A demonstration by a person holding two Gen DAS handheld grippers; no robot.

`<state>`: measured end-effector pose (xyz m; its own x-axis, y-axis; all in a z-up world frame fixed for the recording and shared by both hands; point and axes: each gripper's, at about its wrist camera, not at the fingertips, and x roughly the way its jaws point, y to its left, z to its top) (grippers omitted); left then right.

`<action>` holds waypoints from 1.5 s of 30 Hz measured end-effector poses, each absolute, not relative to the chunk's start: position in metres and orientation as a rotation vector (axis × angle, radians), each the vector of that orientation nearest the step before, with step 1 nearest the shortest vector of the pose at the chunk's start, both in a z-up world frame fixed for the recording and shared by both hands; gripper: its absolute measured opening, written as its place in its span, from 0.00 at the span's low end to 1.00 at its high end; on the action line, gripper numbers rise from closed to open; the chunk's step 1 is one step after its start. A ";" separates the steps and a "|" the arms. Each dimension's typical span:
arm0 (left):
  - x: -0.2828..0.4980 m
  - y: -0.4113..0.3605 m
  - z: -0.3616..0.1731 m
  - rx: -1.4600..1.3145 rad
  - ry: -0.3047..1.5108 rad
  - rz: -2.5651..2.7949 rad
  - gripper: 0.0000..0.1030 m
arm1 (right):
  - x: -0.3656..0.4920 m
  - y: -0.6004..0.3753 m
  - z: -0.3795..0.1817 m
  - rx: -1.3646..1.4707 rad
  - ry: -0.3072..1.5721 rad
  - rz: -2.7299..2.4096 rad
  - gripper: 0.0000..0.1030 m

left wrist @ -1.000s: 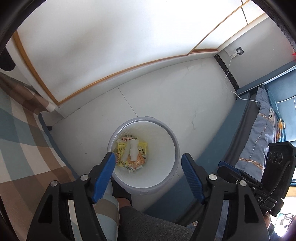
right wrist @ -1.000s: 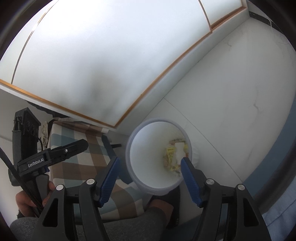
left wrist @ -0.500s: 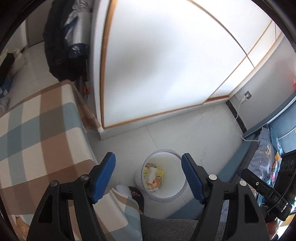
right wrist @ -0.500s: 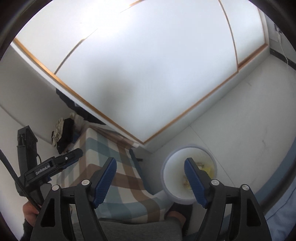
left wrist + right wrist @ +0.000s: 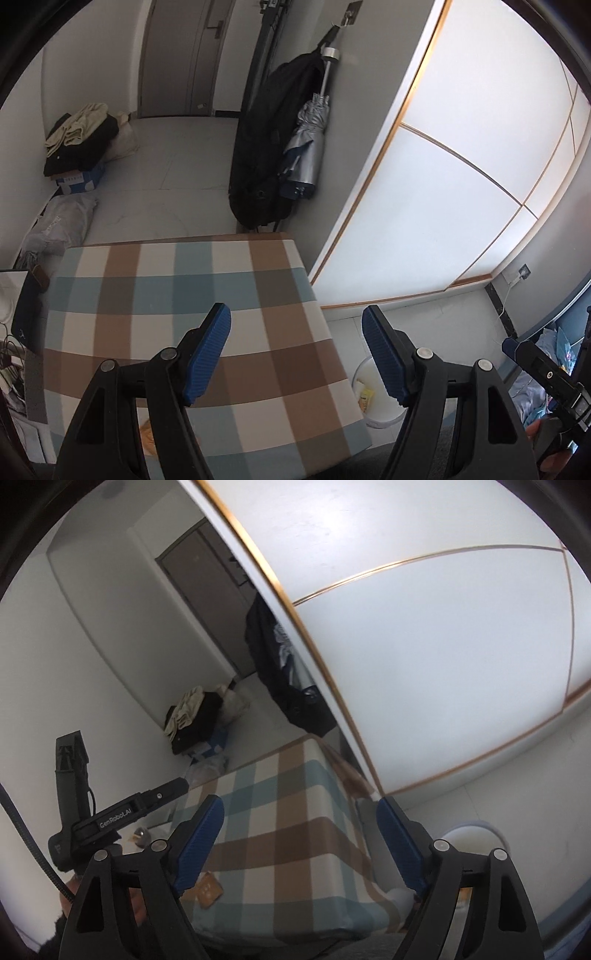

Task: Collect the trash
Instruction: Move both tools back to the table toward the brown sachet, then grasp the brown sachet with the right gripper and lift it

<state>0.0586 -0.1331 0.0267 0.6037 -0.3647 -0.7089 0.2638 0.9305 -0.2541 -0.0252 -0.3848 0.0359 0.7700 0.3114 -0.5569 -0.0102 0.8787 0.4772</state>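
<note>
White trash bin (image 5: pixel 373 400) on floor (image 5: pixel 343 332), just beside desk (image 5: pixel 184 295) corner, yellow wrappers (image 5: pixel 366 397) inside. Bin rim also seen in right view (image 5: pixel 476 834). Orange wrapper (image 5: pixel 208 888) lies on desk near front edge, under left gripper in left view (image 5: pixel 149 437). Left gripper (image 5: pixel 295 350) wide open, holds nothing, above checked cloth. Right gripper (image 5: pixel 297 845) wide open too, holds nothing. Black bag (image 5: pixel 266 147) and grey umbrella (image 5: pixel 308 147) hang on wall behind desk.
</note>
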 end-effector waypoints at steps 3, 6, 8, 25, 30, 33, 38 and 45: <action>0.052 -0.106 0.027 -0.137 0.816 -0.342 0.68 | -0.019 -0.347 0.037 0.424 0.677 0.229 0.85; 0.048 -0.085 0.024 -0.145 0.817 -0.323 0.68 | -0.011 -0.316 0.031 0.410 0.701 0.269 0.85; 0.045 -0.070 0.018 -0.158 0.825 -0.314 0.68 | -0.005 -0.300 0.024 0.396 0.720 0.282 0.85; 0.045 0.056 -0.030 -0.357 0.897 -0.147 0.68 | 0.024 -0.127 -0.084 -0.074 1.062 0.477 0.86; 0.046 0.070 -0.038 -0.397 0.927 -0.146 0.68 | 0.029 -0.090 -0.113 -0.172 1.134 0.533 0.86; 0.046 0.076 -0.041 -0.415 0.940 -0.152 0.68 | 0.031 -0.076 -0.123 -0.223 1.142 0.540 0.84; 0.046 0.084 -0.043 -0.436 0.950 -0.163 0.68 | 0.029 -0.058 -0.137 -0.349 1.150 0.514 0.81; 0.048 0.089 -0.046 -0.447 0.962 -0.167 0.68 | 0.028 -0.057 -0.136 -0.355 1.136 0.514 0.73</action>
<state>0.0477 0.0893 -0.0464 0.5677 -0.3318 -0.7534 -0.0586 0.8966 -0.4390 0.0284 -0.0568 -0.1355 0.3259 0.2065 -0.9226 -0.5562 0.8310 -0.0105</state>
